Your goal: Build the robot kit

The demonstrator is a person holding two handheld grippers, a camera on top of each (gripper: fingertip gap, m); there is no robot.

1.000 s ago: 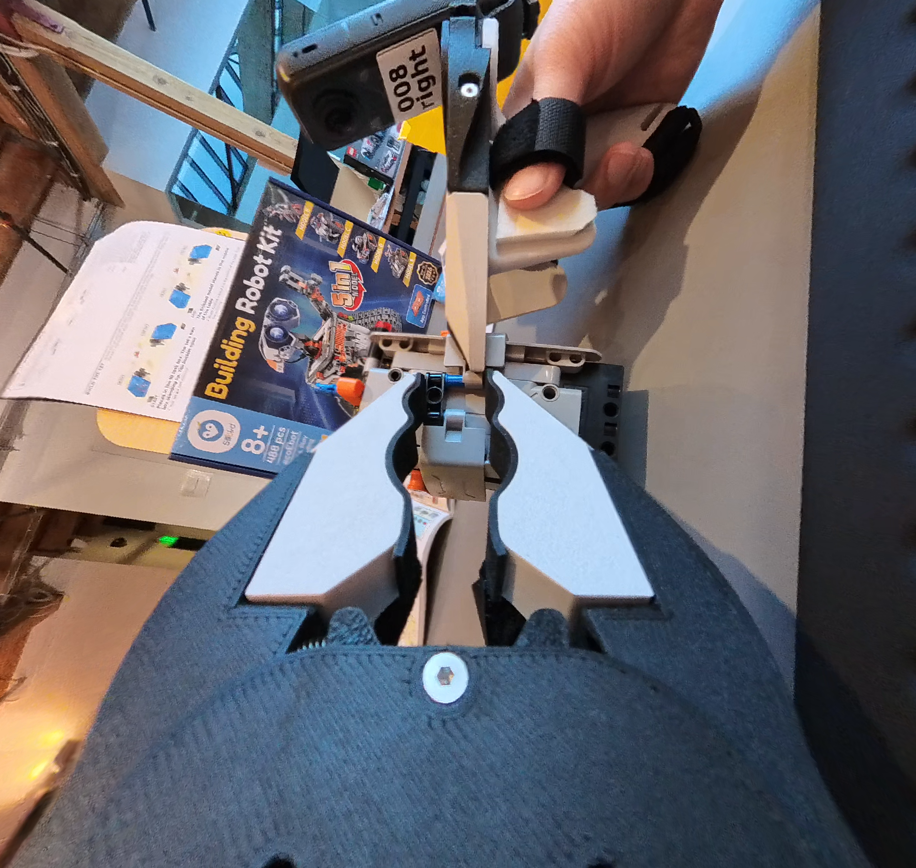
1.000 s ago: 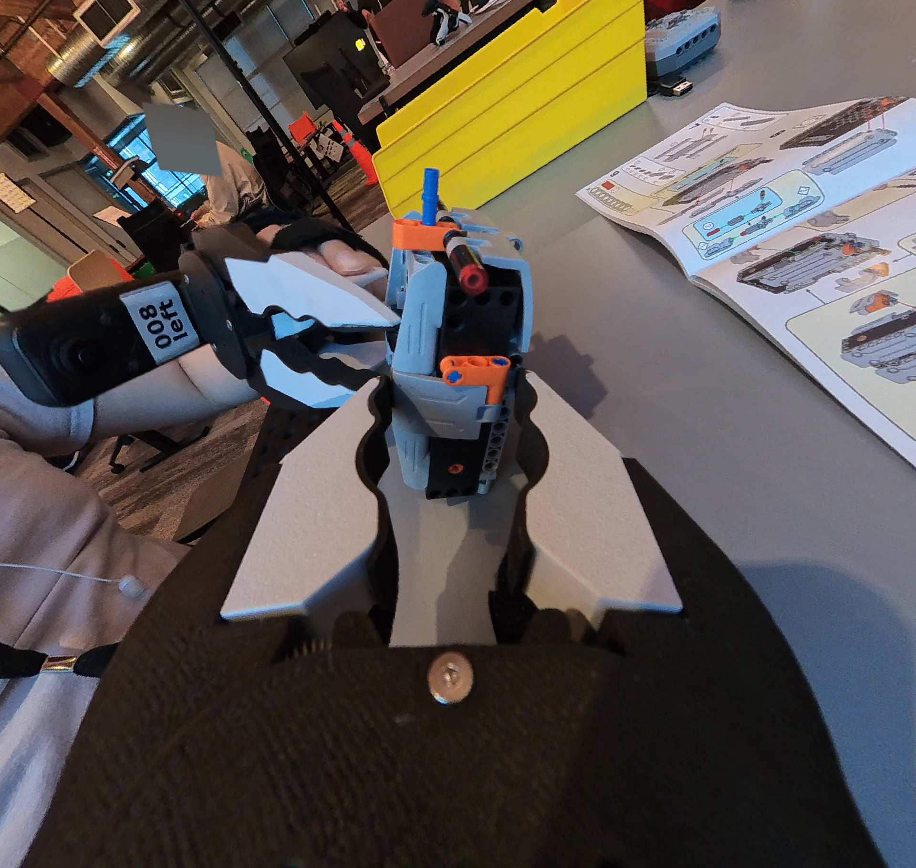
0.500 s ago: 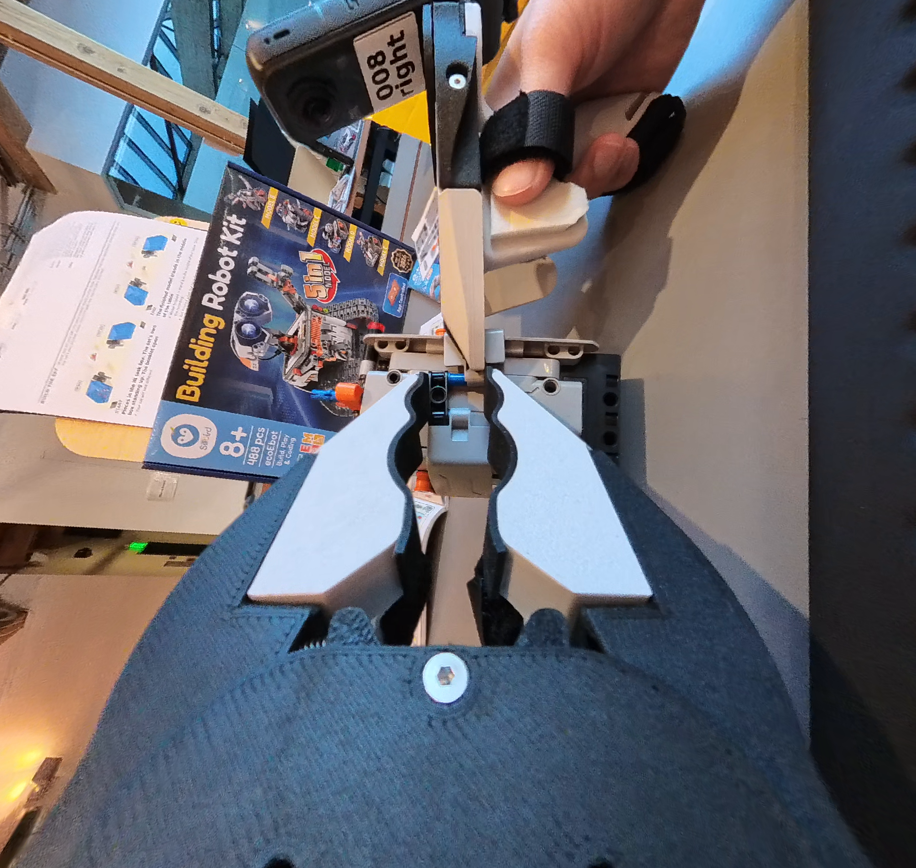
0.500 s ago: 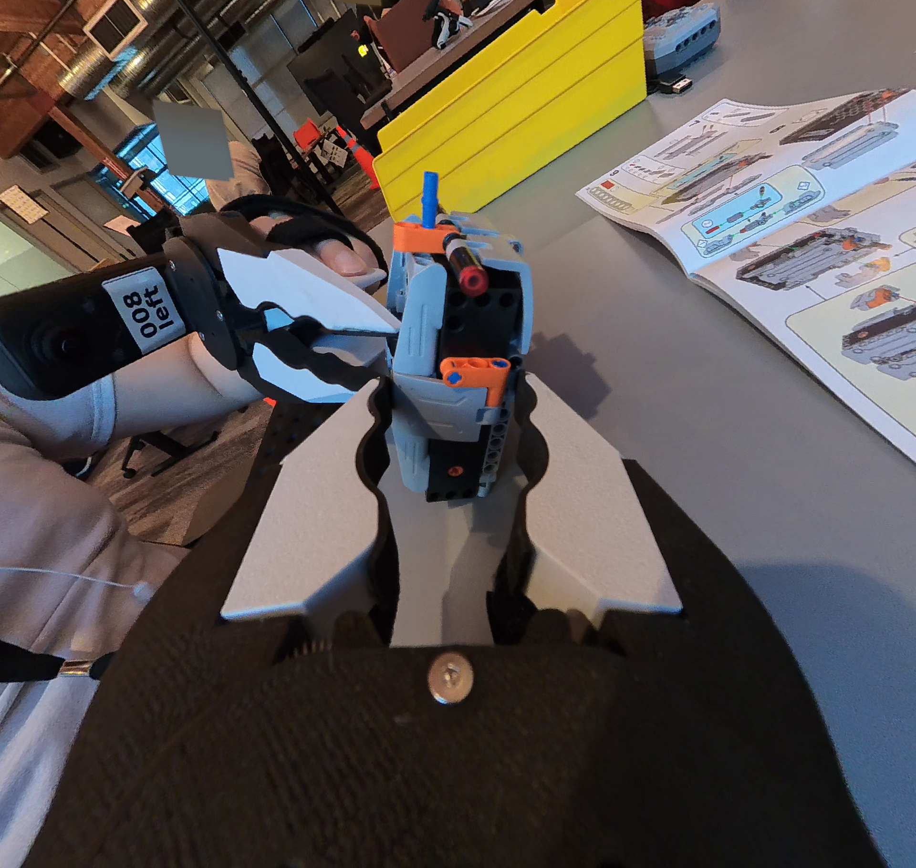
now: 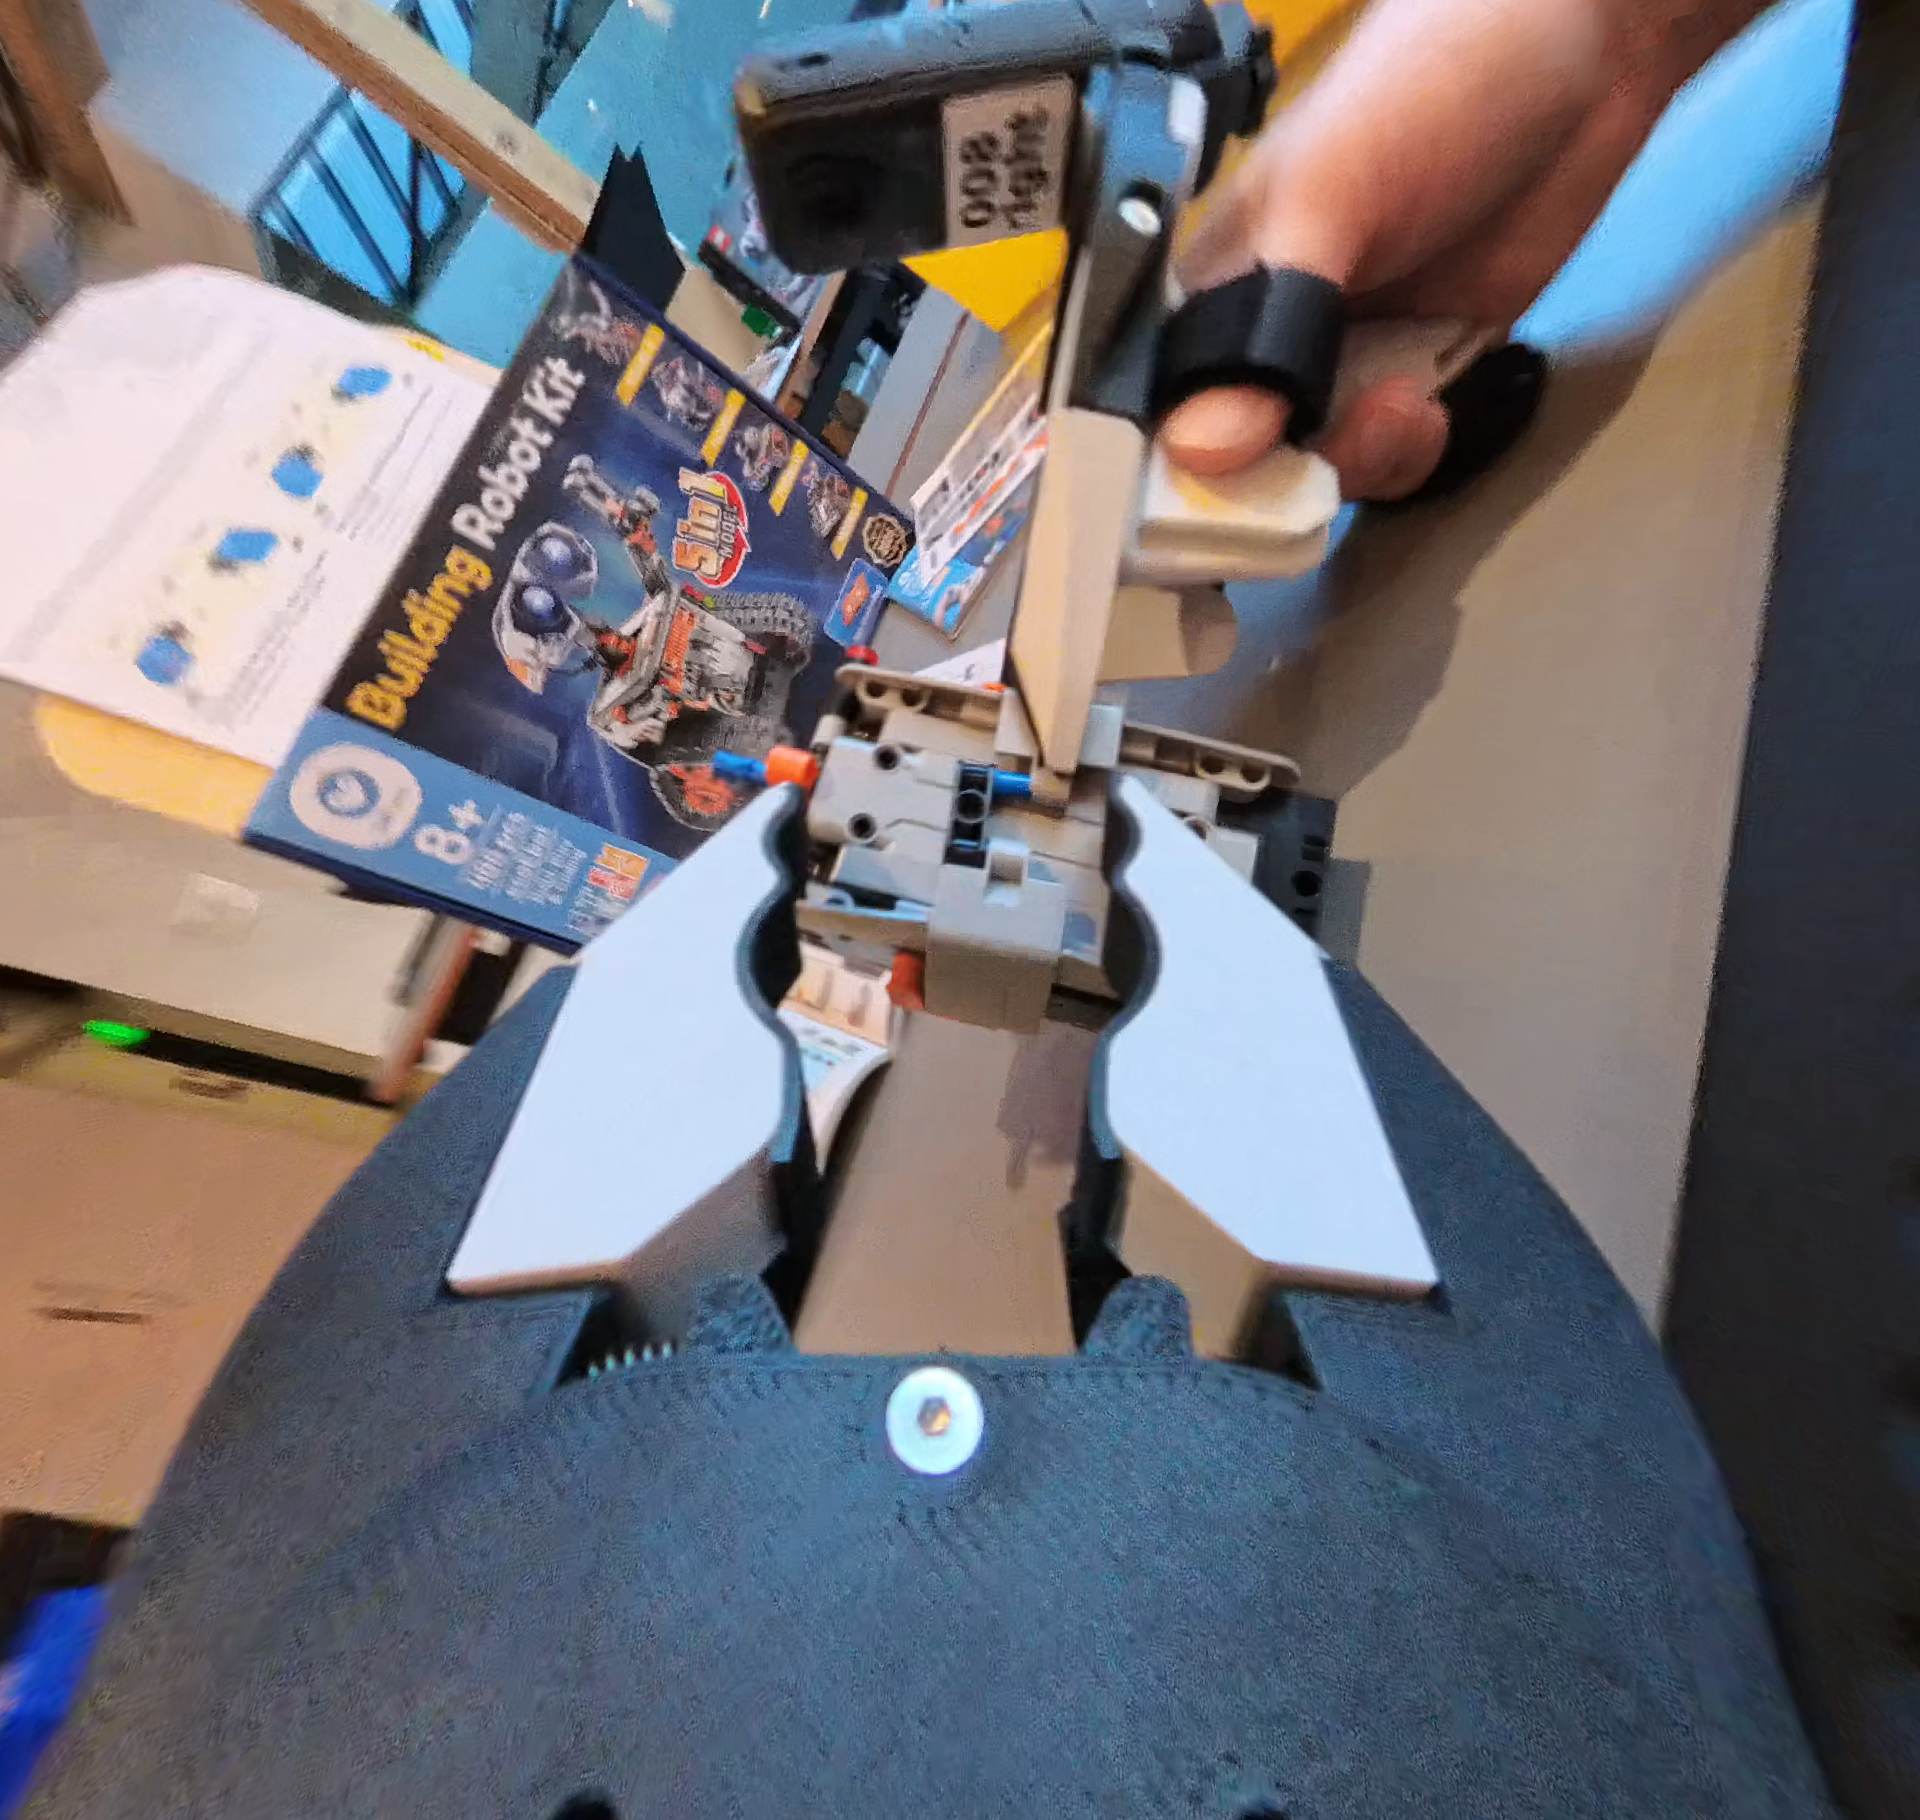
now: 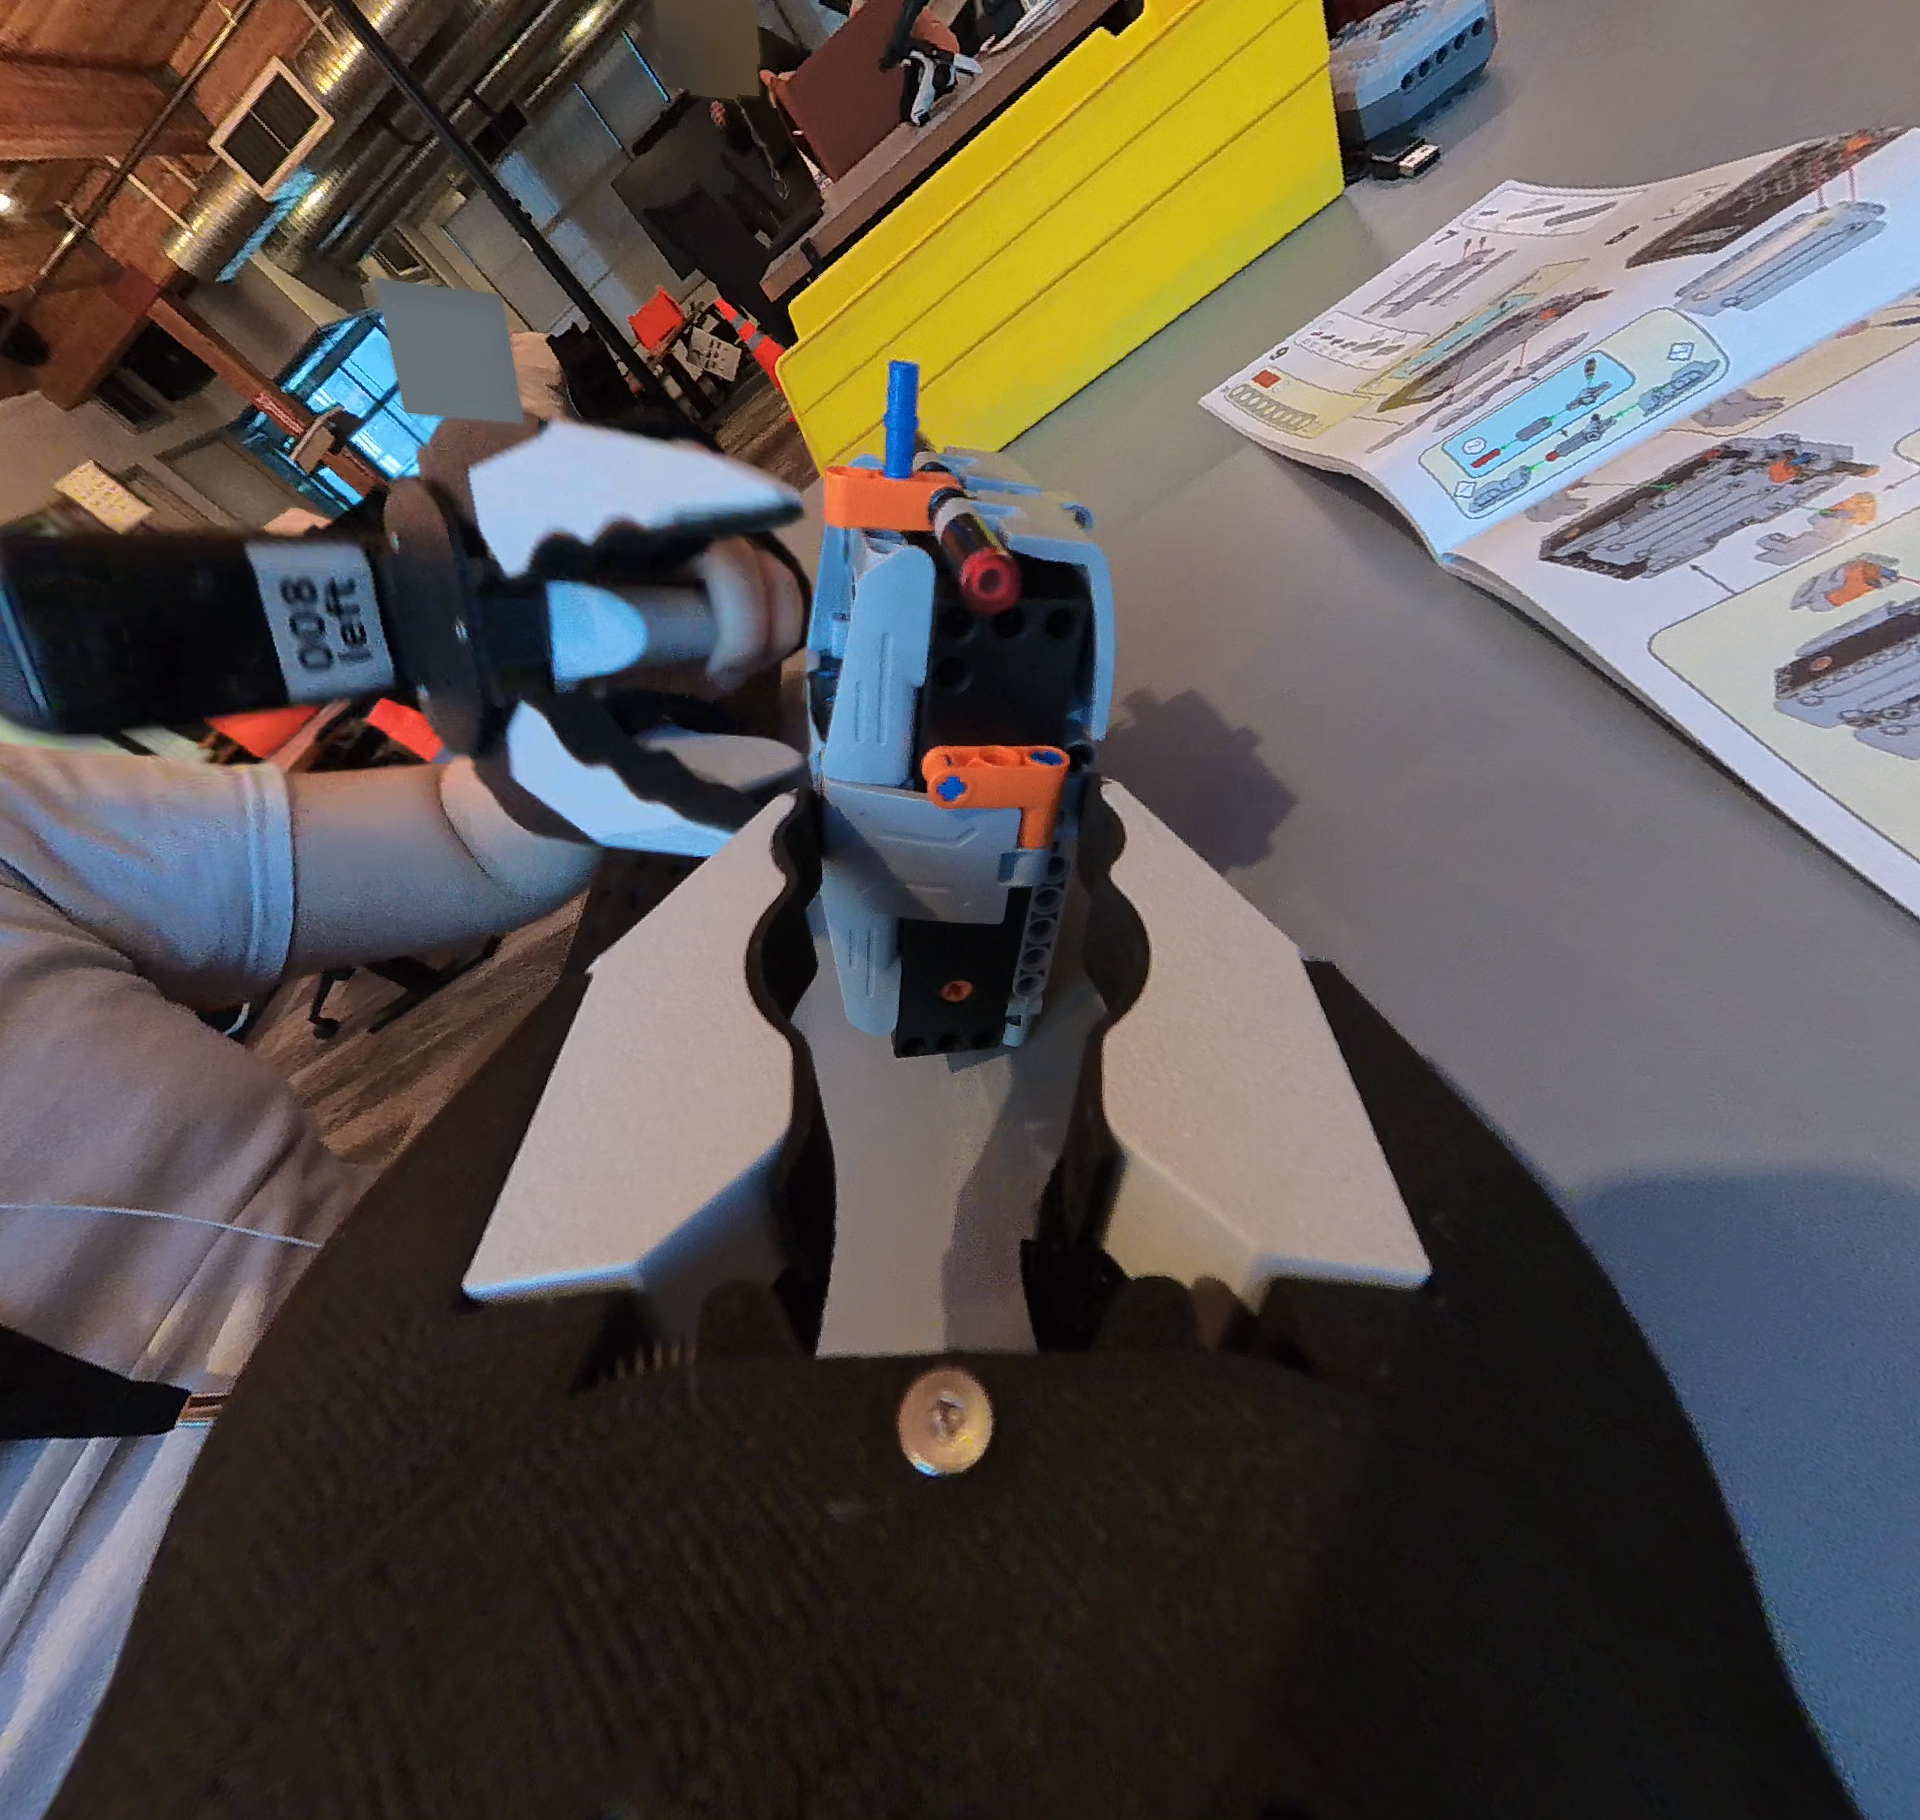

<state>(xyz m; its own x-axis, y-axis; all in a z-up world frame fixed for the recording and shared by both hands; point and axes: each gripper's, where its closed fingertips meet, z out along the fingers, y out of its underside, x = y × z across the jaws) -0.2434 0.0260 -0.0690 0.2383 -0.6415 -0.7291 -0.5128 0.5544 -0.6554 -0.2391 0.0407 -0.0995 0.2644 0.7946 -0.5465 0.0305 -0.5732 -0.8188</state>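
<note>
A brick-built model (image 6: 956, 835) of grey, black and orange parts, with a blue pin and a red-tipped axle on top, stands upright between my right gripper's (image 6: 948, 804) fingers, which are shut on its sides. My left gripper (image 5: 956, 804) is open, with its fingers spread on either side of the model's (image 5: 977, 897) grey end and not pressing it. In the right wrist view the left gripper (image 6: 795, 638) sits just left of the model, jaws apart. In the left wrist view the right gripper (image 5: 1060, 752) comes down onto the model from above, held by a hand.
A yellow bin (image 6: 1091, 243) stands behind the model on the grey table (image 6: 1455, 835). An open instruction booklet (image 6: 1662, 482) lies to the right, and a grey hub brick (image 6: 1413, 56) sits far back. A blue kit box (image 5: 582, 648) and a white sheet (image 5: 208, 503) lie to the left.
My left gripper was shut on the model's grey end; its fingers have spread and let go, and it has drawn back slightly. My right gripper still holds the model in place.
</note>
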